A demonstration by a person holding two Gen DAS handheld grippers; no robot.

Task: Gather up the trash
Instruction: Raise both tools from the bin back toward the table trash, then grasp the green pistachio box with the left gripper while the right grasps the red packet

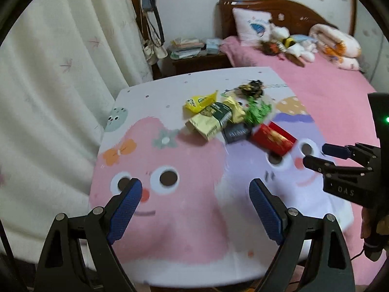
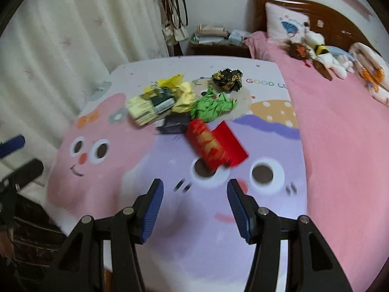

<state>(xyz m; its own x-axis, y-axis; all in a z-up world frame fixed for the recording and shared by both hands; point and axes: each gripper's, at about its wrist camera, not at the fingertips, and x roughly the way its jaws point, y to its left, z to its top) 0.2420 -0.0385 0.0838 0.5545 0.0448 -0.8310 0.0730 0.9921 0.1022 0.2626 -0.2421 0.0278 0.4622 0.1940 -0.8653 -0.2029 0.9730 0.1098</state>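
You are at the start of picking up the trash. Nothing is in either tool yet, so your next move is to reach out and grab one piece.

Your left gripper (image 1: 195, 194) is wide open and holds nothing. Only the cartoon table top (image 1: 170, 219) shows between its blue pads. Your right gripper (image 2: 194, 194) is about half open and is empty too.

The trash sits in one little heap on the table, ahead of both tools. For your right gripper, the red box (image 2: 216, 146) is the nearest piece, just ahead of the pads and not touching them. Behind it lie the dark small box (image 2: 173, 125), the green crumpled paper (image 2: 211, 107), the pale yellow packet (image 2: 148, 109) off to the left, and the black and gold ball (image 2: 228, 77) farthest away. From your left gripper, the same heap is farther ahead and a bit to the right, with a yellow bag (image 1: 200, 101) at its back edge.

I think the red box is the easy first pick. Move the right tool forward and down so the box sits between the pads, then squeeze. No bin shows in either view, so I cannot tell where the trash should go.

Both tools tip down toward the table. Your right gripper also shows at the right edge of the left view.
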